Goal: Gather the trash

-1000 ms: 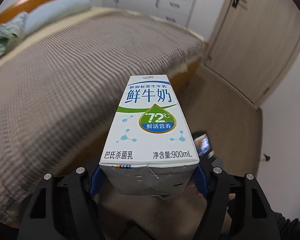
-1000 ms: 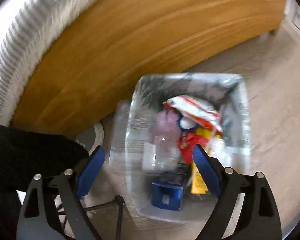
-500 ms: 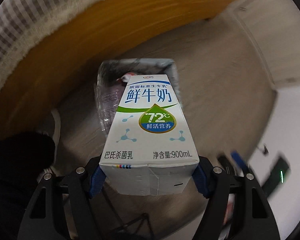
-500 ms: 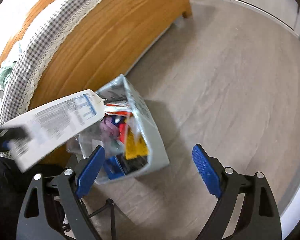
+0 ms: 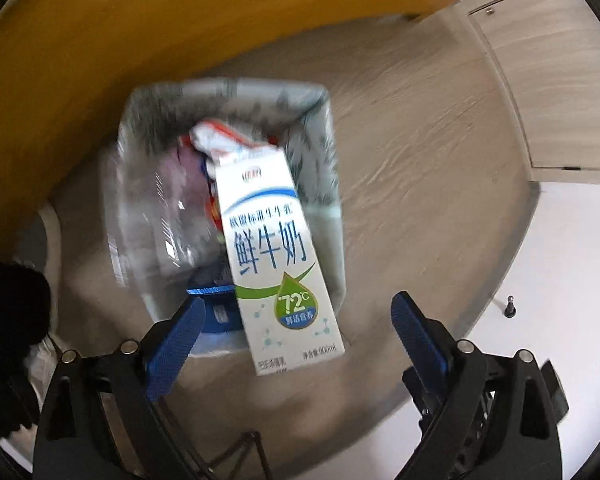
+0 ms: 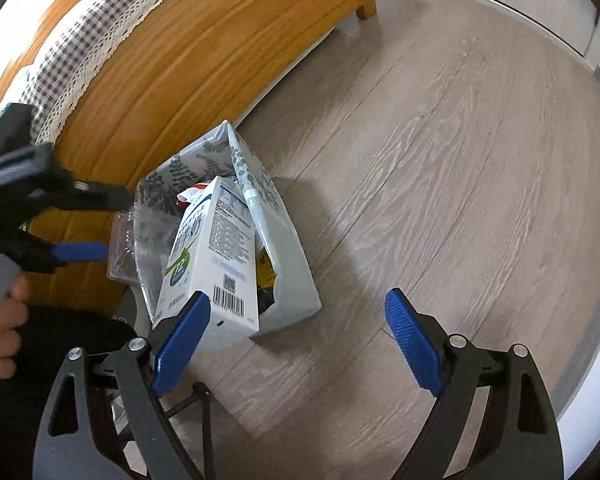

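A white and blue milk carton (image 5: 276, 264) lies tilted in the patterned trash bag (image 5: 228, 88), top end down among wrappers and its base sticking out. My left gripper (image 5: 296, 308) hangs just above it. Its jaws are opening, and the blue pads stand clear of the carton's sides. From the right wrist view the carton (image 6: 216, 252) leans inside the bag (image 6: 288, 276), with the left gripper (image 6: 108, 224) at the left over it. My right gripper (image 6: 296, 300) is open over the floor beside the bag, with nothing between its fingers.
The bag stands on the wood floor (image 6: 440, 160) against the wooden bed frame (image 6: 220, 52), under a checked bedspread (image 6: 100, 20). A clear plastic container (image 6: 124, 240) sits at the bag's left. A person's hand (image 6: 0, 320) holds the left gripper. A door stop (image 5: 510, 306) stands near the wall.
The left gripper swung down from over the bed to above the bag, then its jaws spread and the carton dropped in. The right gripper moved off the bag, then held still.
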Available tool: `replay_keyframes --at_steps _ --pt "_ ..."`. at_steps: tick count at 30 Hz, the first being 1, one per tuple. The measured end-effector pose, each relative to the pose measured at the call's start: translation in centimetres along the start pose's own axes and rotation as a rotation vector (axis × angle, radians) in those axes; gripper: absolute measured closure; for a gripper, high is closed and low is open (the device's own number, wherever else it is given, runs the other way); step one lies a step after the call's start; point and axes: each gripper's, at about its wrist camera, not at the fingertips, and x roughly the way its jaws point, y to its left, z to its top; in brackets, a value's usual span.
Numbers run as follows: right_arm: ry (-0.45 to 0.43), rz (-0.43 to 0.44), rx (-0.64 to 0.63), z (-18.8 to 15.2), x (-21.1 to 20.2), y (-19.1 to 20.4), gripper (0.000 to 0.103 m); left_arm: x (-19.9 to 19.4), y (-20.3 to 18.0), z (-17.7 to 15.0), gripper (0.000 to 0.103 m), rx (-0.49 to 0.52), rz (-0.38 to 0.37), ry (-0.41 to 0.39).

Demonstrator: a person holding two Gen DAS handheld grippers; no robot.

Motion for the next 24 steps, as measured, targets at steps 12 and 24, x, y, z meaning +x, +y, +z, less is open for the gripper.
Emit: replay_keyframes --at_steps 12,24 --pt "-0.084 -0.109 -0.204 3.7 -6.3 9.0 0.018 -19.8 4.2 -3.2 0.012 0.176 -0.091 -0.303" --pt "-0.327 -0.014 -0.545 7.6 -16.8 35.4 0.018 -43.0 24.4 -12.0 0.009 -0.057 0.031 -0.793"
